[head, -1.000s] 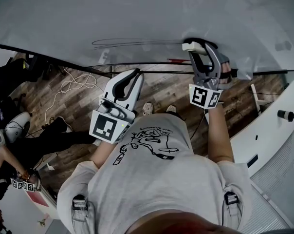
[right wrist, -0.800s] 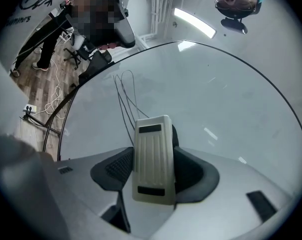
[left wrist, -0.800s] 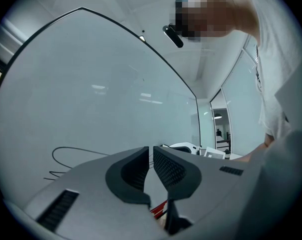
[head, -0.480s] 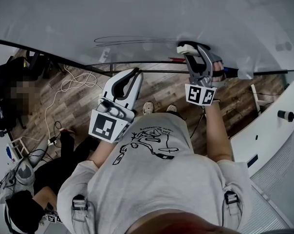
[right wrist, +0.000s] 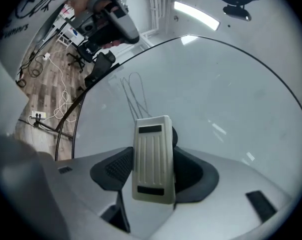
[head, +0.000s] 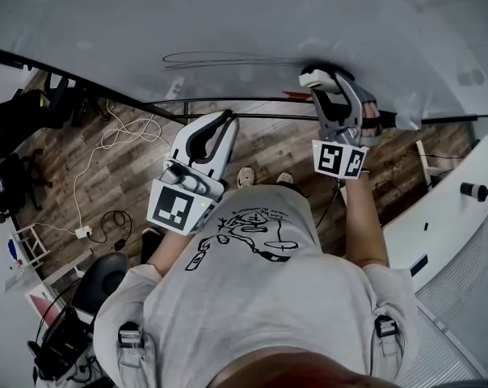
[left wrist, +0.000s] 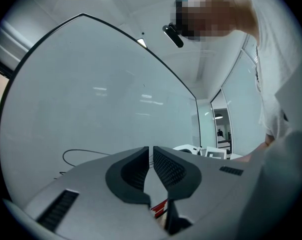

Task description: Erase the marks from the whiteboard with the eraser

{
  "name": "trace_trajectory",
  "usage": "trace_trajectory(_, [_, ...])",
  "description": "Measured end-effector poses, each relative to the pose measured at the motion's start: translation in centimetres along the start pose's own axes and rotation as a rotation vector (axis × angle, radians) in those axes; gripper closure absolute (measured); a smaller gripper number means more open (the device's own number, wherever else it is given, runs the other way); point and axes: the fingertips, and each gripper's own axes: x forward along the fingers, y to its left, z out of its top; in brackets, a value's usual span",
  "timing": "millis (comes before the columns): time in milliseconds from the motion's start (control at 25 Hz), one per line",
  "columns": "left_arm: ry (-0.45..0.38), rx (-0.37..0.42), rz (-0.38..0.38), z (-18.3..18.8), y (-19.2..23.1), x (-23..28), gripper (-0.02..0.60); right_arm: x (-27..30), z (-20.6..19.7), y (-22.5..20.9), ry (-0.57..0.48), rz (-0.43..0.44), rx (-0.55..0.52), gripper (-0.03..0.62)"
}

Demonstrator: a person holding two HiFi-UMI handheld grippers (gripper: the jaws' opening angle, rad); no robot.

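Observation:
A large whiteboard (head: 228,14) stands in front of me. Thin dark pen loops (head: 220,58) run across its lower part; they also show as marks (right wrist: 133,91) in the right gripper view and as a curved line (left wrist: 73,154) in the left gripper view. My right gripper (head: 325,78) is shut on a cream ribbed eraser (right wrist: 153,156), eraser (head: 319,77) pressed to the board at the right end of the marks. My left gripper (head: 220,128) hangs below the board, jaws nearly together with nothing between them (left wrist: 151,166).
A black board frame rail (head: 252,118) runs under the board, with a red marker (head: 296,98) on it. Cables (head: 123,136) lie on the wooden floor at left, with chairs (head: 18,136) beyond. A white cabinet (head: 446,208) stands at right.
The right gripper with the eraser slid left along the board half a second ago, then back right a little. The left gripper stayed put. A person at the left has gone from view.

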Motion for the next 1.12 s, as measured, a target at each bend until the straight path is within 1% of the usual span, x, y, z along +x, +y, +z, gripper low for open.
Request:
trace_trajectory(200, [-0.018,-0.003,0.014,0.5,0.5,-0.6,0.54,-1.9,4.3,-5.8,-0.069,-0.075,0.07,0.335])
trace_trajectory(320, [-0.035,-0.008,0.012,0.6,0.6,-0.7,0.539,-1.9,5.9,-7.9,-0.092,-0.104,0.074,0.335])
trace_trajectory(400, [-0.022,-0.01,0.016,0.2,0.7,-0.8,0.54,-1.3,6.5,-8.6,-0.101,-0.11,0.073,0.335])
trace_trajectory(560, [-0.02,-0.017,0.021,0.2,0.8,-0.8,0.539,0.2,6.7,-8.9,-0.097,-0.115,0.035,0.335])
trace_trajectory(840, [-0.015,-0.02,0.029,-0.1,1.4,-0.8,0.539,0.8,6.6,-8.6,-0.093,-0.127,0.022,0.336])
trace_trajectory(1000, [-0.039,-0.03,0.011,0.3,1.2,-0.5,0.539,0.9,6.5,-8.1,-0.091,-0.13,0.018,0.336])
trace_trajectory(1120, [-0.017,-0.023,0.021,-0.1,1.3,-0.5,0.539,1.2,6.3,-7.0,-0.085,-0.114,0.005,0.336])
